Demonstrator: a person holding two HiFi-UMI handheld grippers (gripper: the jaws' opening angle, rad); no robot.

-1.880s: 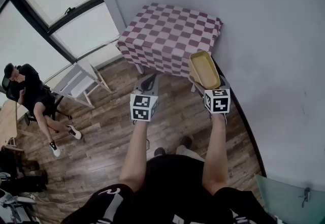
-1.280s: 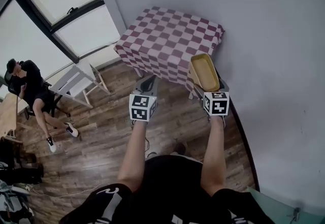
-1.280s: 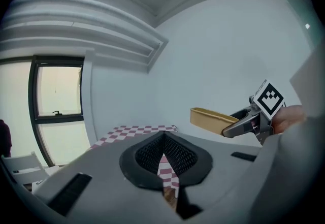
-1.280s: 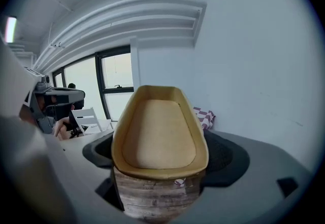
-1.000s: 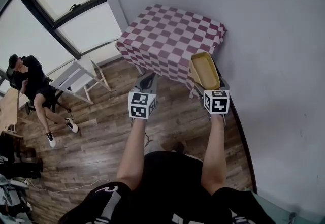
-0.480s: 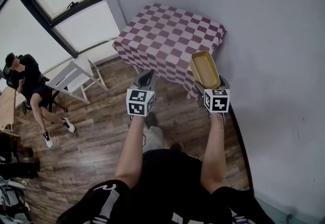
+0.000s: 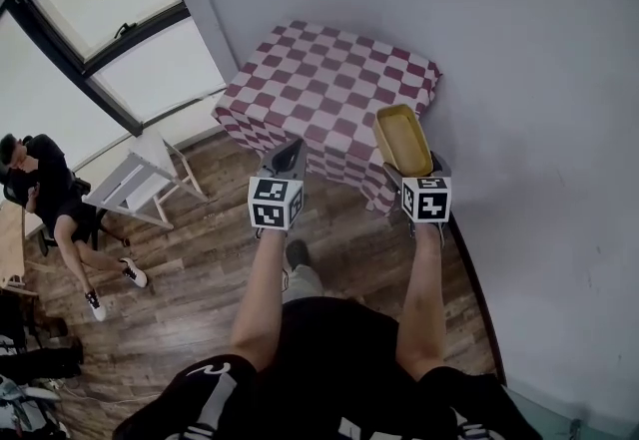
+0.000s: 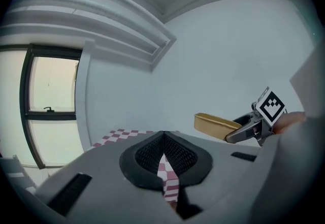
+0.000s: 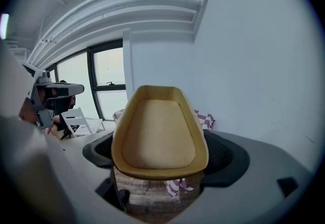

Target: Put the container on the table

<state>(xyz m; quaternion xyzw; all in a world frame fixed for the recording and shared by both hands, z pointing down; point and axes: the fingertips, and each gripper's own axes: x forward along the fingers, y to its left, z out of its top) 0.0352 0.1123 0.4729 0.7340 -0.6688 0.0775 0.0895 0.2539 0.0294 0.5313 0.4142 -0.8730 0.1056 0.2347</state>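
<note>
Left tongs: the left gripper (image 8: 163, 135), a grey two-jaw tool, has its tips pressed together with nothing between them.
Right tongs: the right gripper (image 7: 417, 175) stands wide, clamped on a shallow yellow oblong container (image 9: 160, 131), with a black ribbed pad (image 9: 229, 155) at one long side.
Container's place: held in the air at the near right corner of the table with the maroon-and-white checked cloth (image 7: 329, 79), close to the grey wall (image 7: 529, 79); not set down.
Hard to see: the container's base and where the pads meet it are covered by its own rim. The cloth hides most of the table's legs. A seated person in black (image 7: 48, 191) is cut off at the left edge, beside a white chair (image 7: 135, 184).
Change: the table now lies closer to both grippers than a second ago, and the seated person sits nearer the frame's edge. The grip on the container is unchanged.
Markings: each gripper's cube (image 7: 276, 205) carries black-and-white square patterns only.
</note>
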